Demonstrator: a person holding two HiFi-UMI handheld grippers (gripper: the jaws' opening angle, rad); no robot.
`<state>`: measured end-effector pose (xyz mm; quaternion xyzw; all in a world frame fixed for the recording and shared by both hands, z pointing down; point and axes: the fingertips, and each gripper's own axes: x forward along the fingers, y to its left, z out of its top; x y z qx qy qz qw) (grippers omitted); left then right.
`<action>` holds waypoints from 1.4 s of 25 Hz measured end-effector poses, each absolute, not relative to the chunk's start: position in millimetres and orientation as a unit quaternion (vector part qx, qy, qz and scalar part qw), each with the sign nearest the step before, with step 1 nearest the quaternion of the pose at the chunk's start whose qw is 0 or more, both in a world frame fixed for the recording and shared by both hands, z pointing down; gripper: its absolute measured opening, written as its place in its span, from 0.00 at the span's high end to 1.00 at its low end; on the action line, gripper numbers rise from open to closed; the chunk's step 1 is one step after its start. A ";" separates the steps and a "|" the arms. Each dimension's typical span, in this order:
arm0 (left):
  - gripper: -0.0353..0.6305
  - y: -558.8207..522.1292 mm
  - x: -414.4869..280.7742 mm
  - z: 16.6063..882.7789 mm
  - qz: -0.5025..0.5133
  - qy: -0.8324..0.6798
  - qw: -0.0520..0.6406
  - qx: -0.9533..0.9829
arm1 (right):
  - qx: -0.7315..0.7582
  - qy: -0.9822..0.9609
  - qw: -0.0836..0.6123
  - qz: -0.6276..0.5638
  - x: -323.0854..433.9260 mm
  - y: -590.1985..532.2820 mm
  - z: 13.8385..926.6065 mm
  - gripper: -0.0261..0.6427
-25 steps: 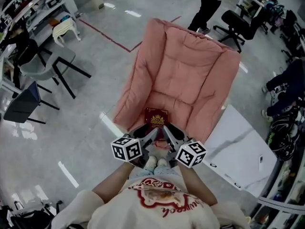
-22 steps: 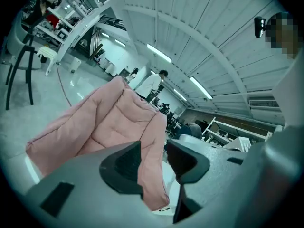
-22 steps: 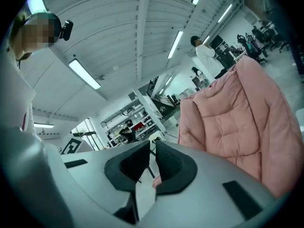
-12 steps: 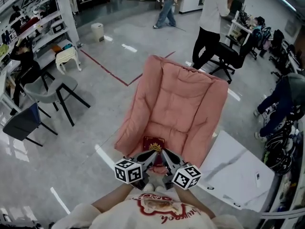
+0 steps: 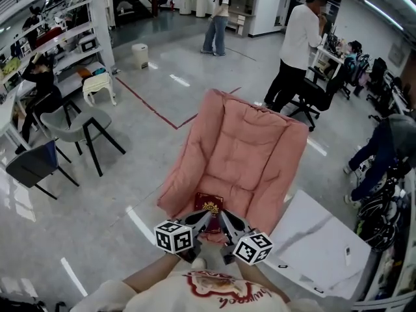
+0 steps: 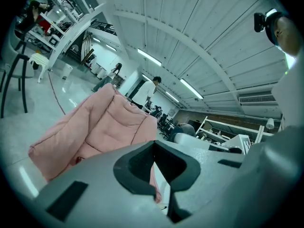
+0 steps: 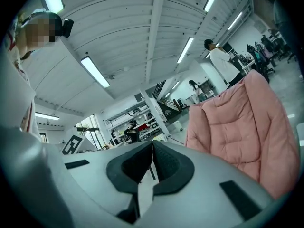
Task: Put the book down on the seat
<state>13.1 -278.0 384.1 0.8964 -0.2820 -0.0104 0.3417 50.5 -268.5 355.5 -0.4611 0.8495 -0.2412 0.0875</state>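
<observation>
- Lying flat at the front of the pink chair's (image 5: 250,142) seat, the book (image 5: 209,205) rests cover up with neither tool touching it, so the placing looks finished.
- The left gripper (image 5: 201,221) has its jaws pressed together on nothing (only the chair and the room show past them).
- The right gripper (image 5: 228,224) is likewise closed and empty; both hang just short of the book, close to the person's body, probably a neutral rest.

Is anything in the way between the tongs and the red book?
No, nothing visible. The book lies on the pink chair's seat, just ahead of the left tongs and right tongs. Both are shut and empty.
</observation>
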 end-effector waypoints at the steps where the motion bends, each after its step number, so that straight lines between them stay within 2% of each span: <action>1: 0.94 -272.3 14.5 382.7 -0.011 -0.280 0.340 0.898 | -0.462 0.850 0.090 -0.236 51.5 -261.8 352.0 0.96; 9: 0.94 -183.7 37.8 376.5 -0.014 -0.263 0.328 0.907 | -0.467 0.857 0.093 -0.199 70.5 -175.9 333.6 0.96; 15: 0.94 -82.1 62.4 382.5 -0.024 -0.273 0.339 0.900 | -0.475 0.848 0.092 -0.216 105.8 -66.9 344.5 0.96; 22: 0.94 33.0 67.5 382.6 -0.034 -0.296 0.353 0.887 | -0.471 0.851 0.070 -0.221 111.3 53.4 346.7 0.96; 35: 0.94 108.4 70.8 362.8 -0.034 -0.309 0.332 0.891 | -0.445 0.870 0.075 -0.200 105.8 122.4 327.3 0.96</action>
